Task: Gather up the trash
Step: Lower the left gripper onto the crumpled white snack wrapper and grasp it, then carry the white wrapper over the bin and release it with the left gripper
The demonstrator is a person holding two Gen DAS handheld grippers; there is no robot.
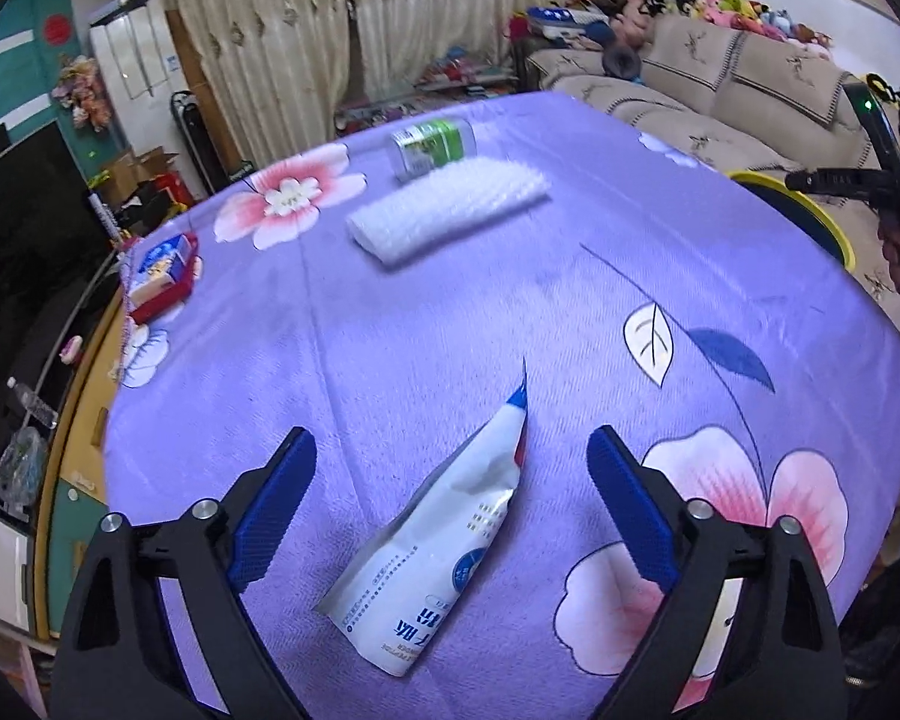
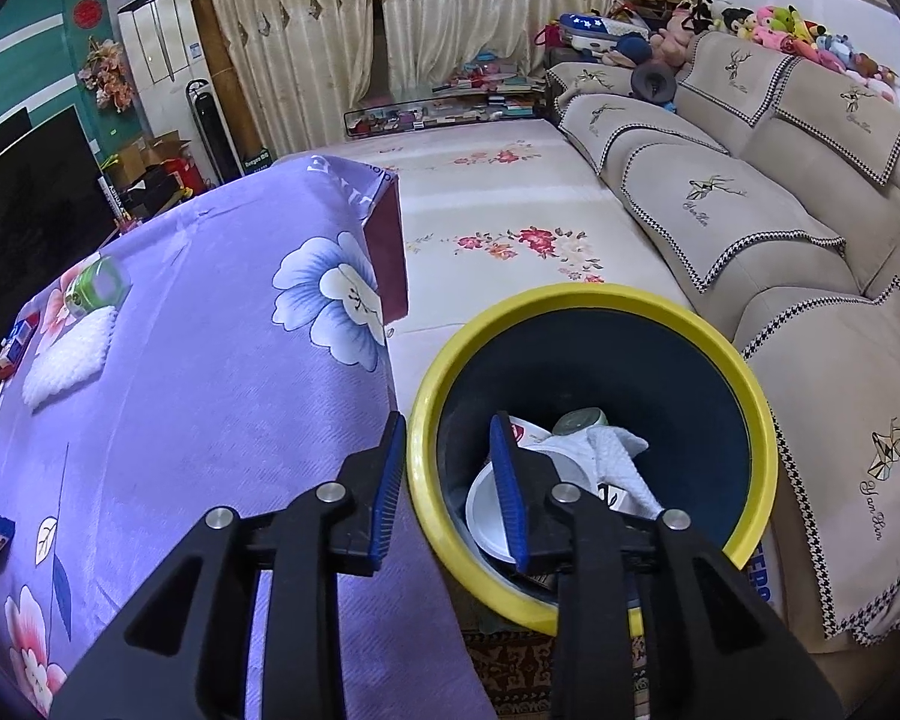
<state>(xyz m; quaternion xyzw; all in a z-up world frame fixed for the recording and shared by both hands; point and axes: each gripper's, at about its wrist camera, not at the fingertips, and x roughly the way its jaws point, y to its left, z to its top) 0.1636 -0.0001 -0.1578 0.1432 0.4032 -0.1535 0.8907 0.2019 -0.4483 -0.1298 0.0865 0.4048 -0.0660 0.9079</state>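
Between the left gripper's (image 1: 450,498) spread fingers lies a white packet (image 1: 432,552).

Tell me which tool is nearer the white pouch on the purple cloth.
Left. The left tool is open with the white pouch lying between its fingers. The right tool is off the table's edge at the yellow-rimmed bin, empty.

The left claw (image 1: 450,480) has its two blue-padded fingers (image 1: 282,498) spread wide apart, angled downward, nothing touching either pad. The right claw (image 2: 447,480) has its fingers (image 2: 507,492) parted by a narrower gap, empty, also tilted downward.
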